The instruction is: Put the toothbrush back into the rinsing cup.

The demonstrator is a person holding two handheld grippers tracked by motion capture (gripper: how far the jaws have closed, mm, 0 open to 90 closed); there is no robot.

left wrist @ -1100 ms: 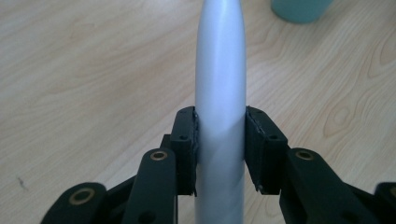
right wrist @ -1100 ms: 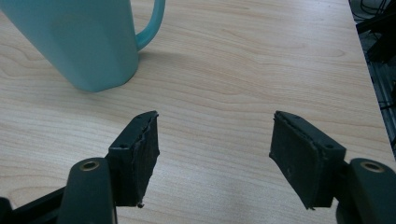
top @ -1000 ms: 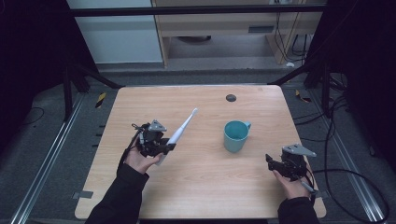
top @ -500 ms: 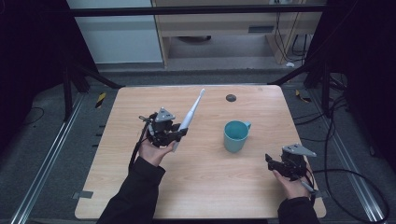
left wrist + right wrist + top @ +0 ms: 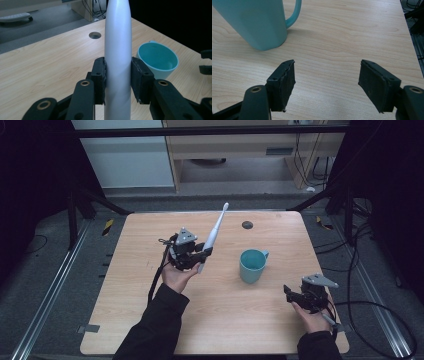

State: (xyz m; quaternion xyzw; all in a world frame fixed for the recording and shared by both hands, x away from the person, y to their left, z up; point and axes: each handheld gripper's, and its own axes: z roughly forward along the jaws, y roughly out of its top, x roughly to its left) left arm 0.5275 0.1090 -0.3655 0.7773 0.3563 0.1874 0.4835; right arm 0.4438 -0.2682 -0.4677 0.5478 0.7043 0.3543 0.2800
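A white electric toothbrush (image 5: pixel 215 231) is lifted above the wooden table (image 5: pixel 150 320), its head slanting up and away. My left gripper (image 5: pixel 204 253) is shut on its thick handle. In the left gripper view both pads (image 5: pixel 100 80) press on the handle's (image 5: pixel 117 50) sides. A teal mug (image 5: pixel 251 265) stands upright to the right of it, handle to the far right. My right gripper (image 5: pixel 289 292) rests low near the table's front right corner, pointing at the mug (image 5: pixel 254 22). Its jaws have just been opening and stand apart (image 5: pixel 327 80) with bare wood between them.
A round cable hole (image 5: pixel 247 225) sits in the table near its far edge. Black frame posts (image 5: pixel 345 200) and loose cables flank the table on the floor. A pale cabinet (image 5: pixel 240 150) stands behind.
My left gripper has carried the toothbrush right and away from the person while rising, and the brush now stands steeper. The right hand has stayed where it was.
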